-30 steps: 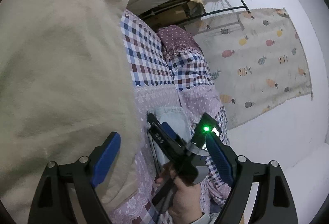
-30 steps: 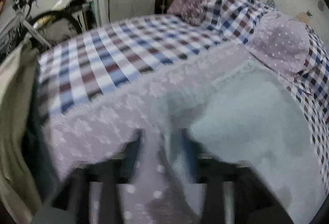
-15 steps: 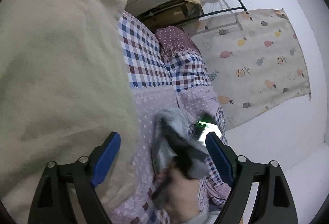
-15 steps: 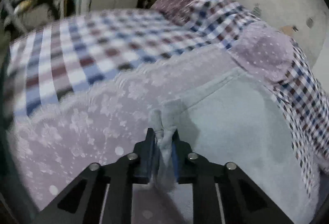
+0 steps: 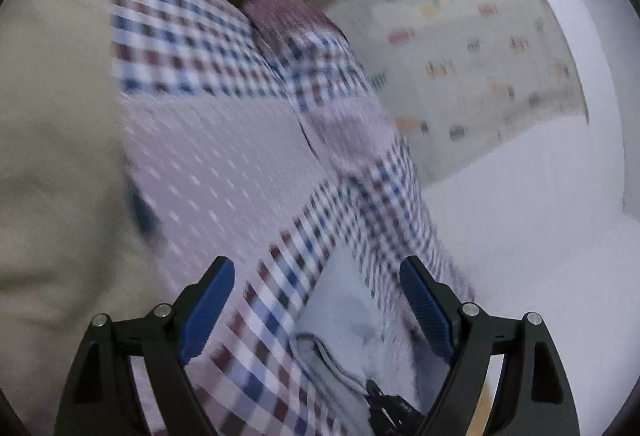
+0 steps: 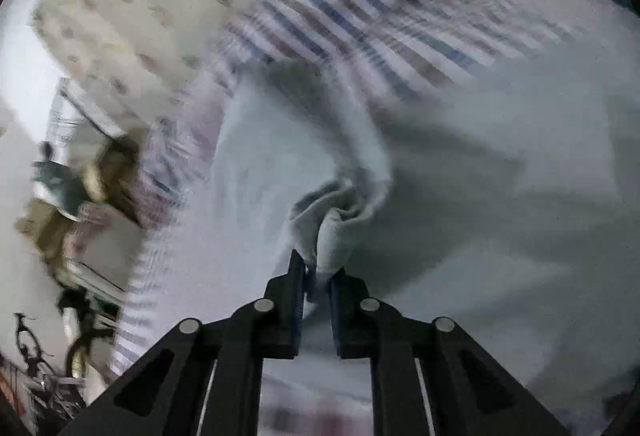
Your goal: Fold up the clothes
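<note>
Right tongs [image 6: 318, 276] are closing, pinching a pale blue-grey cotton garment [image 6: 460, 196] that trails ahead over the checked bedspread [image 6: 360, 24]; left tongs [image 5: 316, 310] gape empty above it.

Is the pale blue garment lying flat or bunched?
Bunched: the pale blue garment gathers into twisted folds at the right gripper pinching it.

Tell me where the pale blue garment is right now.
In the right wrist view the pale blue garment is pinched between the closing right gripper, bunched at centre over the checked bedspread.
</note>
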Demonstrator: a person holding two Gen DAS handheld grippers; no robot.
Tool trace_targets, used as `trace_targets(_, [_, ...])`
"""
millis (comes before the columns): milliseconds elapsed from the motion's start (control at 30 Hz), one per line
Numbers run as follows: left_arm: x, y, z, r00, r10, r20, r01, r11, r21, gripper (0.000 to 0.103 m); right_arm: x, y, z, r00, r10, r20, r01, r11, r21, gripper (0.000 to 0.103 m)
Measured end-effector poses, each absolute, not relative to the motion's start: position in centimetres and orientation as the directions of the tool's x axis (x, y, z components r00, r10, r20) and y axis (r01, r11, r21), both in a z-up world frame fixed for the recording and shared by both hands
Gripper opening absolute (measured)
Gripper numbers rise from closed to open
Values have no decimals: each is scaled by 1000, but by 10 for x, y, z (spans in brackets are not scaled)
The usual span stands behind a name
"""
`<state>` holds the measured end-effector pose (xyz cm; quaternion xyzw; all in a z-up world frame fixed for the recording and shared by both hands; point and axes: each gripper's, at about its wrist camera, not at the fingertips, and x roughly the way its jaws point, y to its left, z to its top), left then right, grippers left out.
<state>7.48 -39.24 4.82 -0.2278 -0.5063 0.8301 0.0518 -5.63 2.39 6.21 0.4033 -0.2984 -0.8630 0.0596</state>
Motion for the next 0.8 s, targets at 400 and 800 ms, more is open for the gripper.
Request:
trace_targets(400, [16, -285, 33, -715, 489, -499, 89, -645, -759, 87, -67, 76, 88, -640, -422, -641, -1, -835, 551, 64])
trace_targets(800, [-16, -248, 14, -675, 565, -474, 61, -597, -800, 87, -153, 54, 40, -364, -528, -768, 127, -844, 520, 55])
